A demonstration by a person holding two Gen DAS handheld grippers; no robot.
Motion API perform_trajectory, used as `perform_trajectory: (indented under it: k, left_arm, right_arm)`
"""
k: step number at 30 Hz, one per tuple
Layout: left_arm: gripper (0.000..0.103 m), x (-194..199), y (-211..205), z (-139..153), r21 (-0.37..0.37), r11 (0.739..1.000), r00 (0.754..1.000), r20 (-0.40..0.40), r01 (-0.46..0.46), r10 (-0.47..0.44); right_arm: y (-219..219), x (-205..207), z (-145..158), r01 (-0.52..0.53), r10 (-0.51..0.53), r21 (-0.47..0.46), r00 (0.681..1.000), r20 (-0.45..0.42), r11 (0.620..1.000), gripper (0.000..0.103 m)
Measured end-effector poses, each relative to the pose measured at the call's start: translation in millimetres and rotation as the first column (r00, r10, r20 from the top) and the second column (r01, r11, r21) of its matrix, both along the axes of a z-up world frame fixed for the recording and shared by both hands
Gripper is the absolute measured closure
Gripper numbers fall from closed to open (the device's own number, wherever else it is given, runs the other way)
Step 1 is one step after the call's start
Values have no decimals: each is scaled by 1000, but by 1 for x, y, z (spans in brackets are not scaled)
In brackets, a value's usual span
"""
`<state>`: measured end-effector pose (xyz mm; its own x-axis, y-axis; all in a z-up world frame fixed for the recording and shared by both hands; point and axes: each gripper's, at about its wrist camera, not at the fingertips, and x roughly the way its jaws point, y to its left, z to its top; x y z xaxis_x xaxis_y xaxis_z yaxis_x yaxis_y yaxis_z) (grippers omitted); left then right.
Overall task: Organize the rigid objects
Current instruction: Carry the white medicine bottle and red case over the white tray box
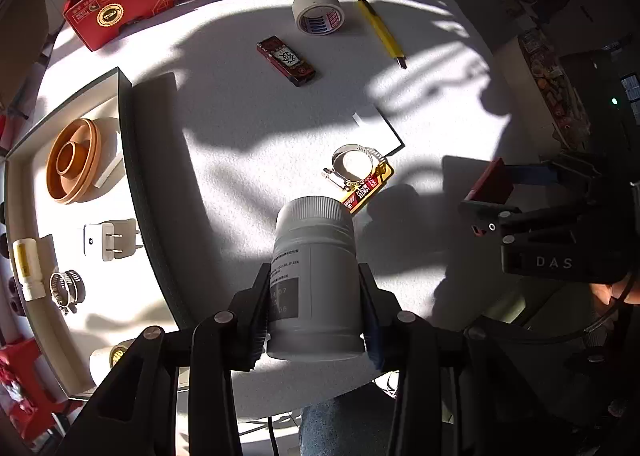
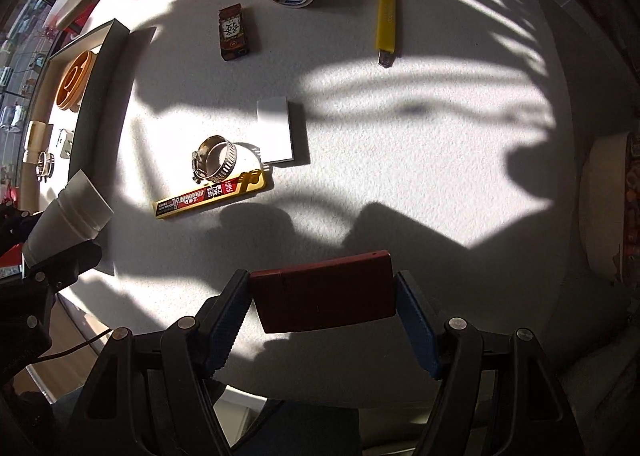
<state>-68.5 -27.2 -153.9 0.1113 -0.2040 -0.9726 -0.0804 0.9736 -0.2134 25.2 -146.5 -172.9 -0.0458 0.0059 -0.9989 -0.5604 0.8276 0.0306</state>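
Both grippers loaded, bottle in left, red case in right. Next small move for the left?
Probably carry the white bottle left over the tray's dark rim and lower it onto a bare patch of the floor. The left gripper is shut on it, off the table, and the tray already holds the orange ring, plug adapter and a hose clamp.

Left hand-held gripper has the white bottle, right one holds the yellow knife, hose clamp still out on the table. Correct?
Not quite. The right hand-held gripper holds a dark red case, not the yellow knife, which lies on the table; the right wrist view shows it. The left hand-held gripper does hold the white bottle, and the hose clamp is out.
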Motion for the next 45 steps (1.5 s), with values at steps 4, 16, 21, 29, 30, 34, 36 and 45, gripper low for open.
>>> perform_trajectory:
  k: [4, 16, 21, 29, 30, 34, 36, 45]
  left_arm:
    - [60, -7, 15, 5, 4, 999, 999, 25, -48, 48]
    - [60, -22, 65, 12, -35, 969, 966, 86, -243, 245]
    - [60, -30, 79, 11, -53, 954, 949, 93, -296, 300]
    - [60, -51, 106, 9, -73, 915, 911, 94, -397, 402]
    - [60, -53, 108, 9, -73, 911, 906, 93, -407, 412]
    - [60, -65, 121, 10, -68, 891, 886, 98, -449, 454]
    - [60, -71, 128, 11, -59, 882, 876, 103, -467, 471]
    - [60, -99, 158, 10, -28, 833, 829, 85, -552, 552]
  right_arm:
    - [14, -7, 6, -50, 50, -6, 998, 24, 999, 30]
    - [53, -9, 24, -185, 189, -49, 979, 75, 981, 30]
    - [66, -13, 27, -237, 242, -69, 966, 88, 969, 30]
    - [86, -21, 33, -303, 311, -86, 944, 110, 949, 30]
    - [89, -22, 34, -308, 317, -85, 942, 111, 947, 30]
    - [103, -24, 38, -326, 334, -74, 934, 125, 942, 30]
    - [114, -25, 42, -339, 345, -65, 929, 137, 939, 30]
    - [179, -43, 58, -423, 415, 22, 897, 151, 906, 30]
